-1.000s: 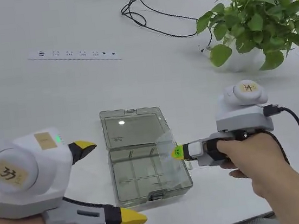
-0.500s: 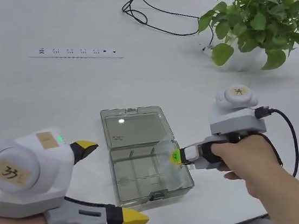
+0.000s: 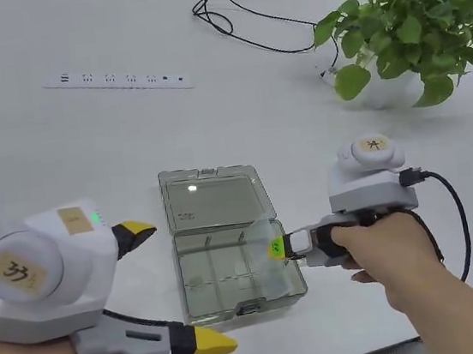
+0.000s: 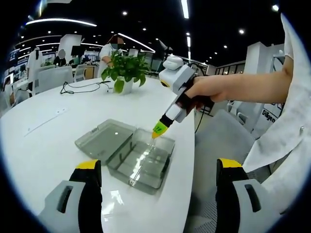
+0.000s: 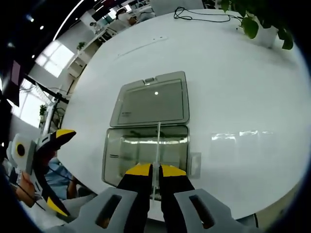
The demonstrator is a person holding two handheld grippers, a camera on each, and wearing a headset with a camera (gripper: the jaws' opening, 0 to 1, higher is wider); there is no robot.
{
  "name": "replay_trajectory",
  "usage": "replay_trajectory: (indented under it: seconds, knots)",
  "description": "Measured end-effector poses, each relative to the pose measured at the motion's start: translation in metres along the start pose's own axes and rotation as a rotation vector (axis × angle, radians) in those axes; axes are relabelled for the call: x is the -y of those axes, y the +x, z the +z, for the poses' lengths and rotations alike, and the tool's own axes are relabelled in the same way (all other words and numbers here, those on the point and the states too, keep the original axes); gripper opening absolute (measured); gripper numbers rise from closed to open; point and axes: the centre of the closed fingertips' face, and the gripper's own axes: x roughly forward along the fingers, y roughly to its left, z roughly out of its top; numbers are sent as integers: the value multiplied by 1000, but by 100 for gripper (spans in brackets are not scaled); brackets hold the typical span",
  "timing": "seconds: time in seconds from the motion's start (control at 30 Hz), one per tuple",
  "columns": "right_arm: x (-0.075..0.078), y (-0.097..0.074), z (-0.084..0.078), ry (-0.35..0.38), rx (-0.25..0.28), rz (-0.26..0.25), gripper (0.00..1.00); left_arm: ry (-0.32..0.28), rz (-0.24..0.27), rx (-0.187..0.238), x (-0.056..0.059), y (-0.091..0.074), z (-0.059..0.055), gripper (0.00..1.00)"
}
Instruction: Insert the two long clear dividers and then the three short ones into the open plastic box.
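**Box.** The box (image 3: pixel 213 199) lies open on the white worktop (image 3: pixel 45 166). The lid (image 5: pixel 153 99) is flat beyond the hinge and the base (image 3: pixel 208 294) is on the person's side.

**Right claw.** The right claw (image 5: pixel 155 169) is closed on one end of a clear divider (image 5: pixel 158 145), and no gap shows between the jaws and the plate. The divider stands on edge and reaches from the claw across the base toward the hinge wall. In the left gripper view it slopes down from the claw tip into the base. Its lower edge blends into the clear plastic, so I cannot tell whether it sits in a slot. I also cannot tell whether it is a long or a short one. The right hand (image 3: pixel 393 253) covers the handle of this claw.

**Base interior.** In the head view, faint lines cross the floor of the base. They may be fitted dividers or moulded ribs, and which cannot be made out.

**Left claw.** The left claw (image 3: pixel 194 287) is wide open and holds nothing. In the head view its yellow tips flank the near left corner of the base. How high it is above the worktop cannot be judged. The lower left edge of that view cuts off its body.

**Surroundings.** A power strip (image 3: pixel 117 84), a black cable (image 3: pixel 235 22) and a plant (image 3: pixel 412 22) sit on the far part of the worktop, well apart from the box. The frame edge cuts off the plant at the upper right.
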Motion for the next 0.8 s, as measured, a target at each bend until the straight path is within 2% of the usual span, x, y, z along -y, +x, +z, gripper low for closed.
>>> replay_trajectory:
  seconds: [0.5,0.8]
  knots:
    - [-5,2,0,-60,-15,-14,7,-2,1,-5,-1,0,-1,100]
    - [-9,7,0,-77,-22,16,8,2,-1,-11,-1,1,-1,100]
